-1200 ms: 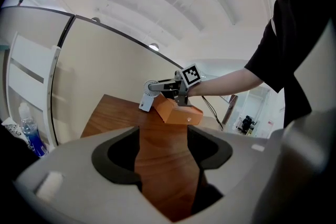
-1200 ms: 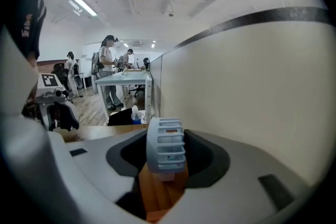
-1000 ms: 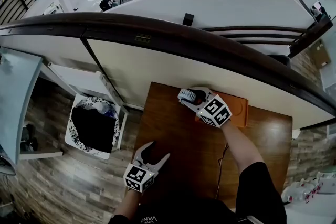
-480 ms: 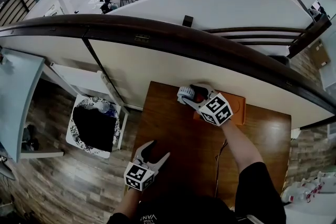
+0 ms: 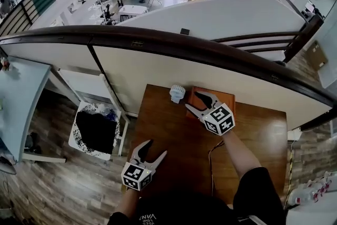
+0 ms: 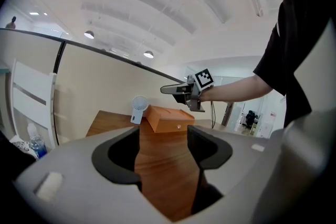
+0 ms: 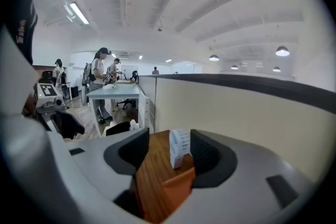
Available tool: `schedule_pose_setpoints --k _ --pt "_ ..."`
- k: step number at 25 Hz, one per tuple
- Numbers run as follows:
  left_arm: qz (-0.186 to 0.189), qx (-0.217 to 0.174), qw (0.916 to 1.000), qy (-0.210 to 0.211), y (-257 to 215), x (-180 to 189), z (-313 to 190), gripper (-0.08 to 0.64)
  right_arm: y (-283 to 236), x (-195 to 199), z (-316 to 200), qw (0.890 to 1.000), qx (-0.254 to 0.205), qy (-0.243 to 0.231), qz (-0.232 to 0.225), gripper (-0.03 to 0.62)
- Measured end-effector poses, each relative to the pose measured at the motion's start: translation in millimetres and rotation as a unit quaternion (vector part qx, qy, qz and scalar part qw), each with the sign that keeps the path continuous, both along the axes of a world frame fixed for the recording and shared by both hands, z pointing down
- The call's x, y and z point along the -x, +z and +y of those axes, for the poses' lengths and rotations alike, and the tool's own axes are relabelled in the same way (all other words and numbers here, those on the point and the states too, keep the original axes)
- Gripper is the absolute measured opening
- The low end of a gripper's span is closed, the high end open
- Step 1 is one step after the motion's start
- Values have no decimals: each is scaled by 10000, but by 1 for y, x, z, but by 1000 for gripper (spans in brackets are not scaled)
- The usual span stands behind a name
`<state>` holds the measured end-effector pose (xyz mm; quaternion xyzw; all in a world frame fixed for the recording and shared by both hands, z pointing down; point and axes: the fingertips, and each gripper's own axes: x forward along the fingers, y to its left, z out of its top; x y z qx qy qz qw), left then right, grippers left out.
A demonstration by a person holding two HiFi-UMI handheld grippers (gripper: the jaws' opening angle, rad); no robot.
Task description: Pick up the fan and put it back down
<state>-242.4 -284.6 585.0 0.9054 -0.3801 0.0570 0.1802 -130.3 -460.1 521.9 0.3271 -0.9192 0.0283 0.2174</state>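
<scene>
Standing against a pale partition wall (image 5: 158,68), the wooden tabletop (image 5: 174,129) carries an orange box (image 5: 224,98). Over the box hangs the right gripper (image 5: 192,101), whose jaws have just been opening and stand wide apart, empty; well short of the box the left gripper (image 5: 156,147) also has its jaws apart, empty. Just left of the box the white fan (image 5: 177,93) stands upright, head on top.

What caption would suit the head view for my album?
Small white fan standing on the brown wooden table beside an orange box; right gripper, jaws just opened and empty, above the box.
</scene>
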Motion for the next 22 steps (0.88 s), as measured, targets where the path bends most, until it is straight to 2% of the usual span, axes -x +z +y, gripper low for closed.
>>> schedule_pose_setpoints --k 7,18,22 --pt "-144 -291 9992 -241 -26 -3 38 272 -21 -33 74 9990 -128 207 -369 218" --pt "-25 -327 9958 -855 -44 -36 110 272 -13 -78 186 9901 333 603 -1223 218" --pt "-56 -350 9946 -979 -50 -55 138 272 -23 -98 224 9859 368 718 -1464 218"
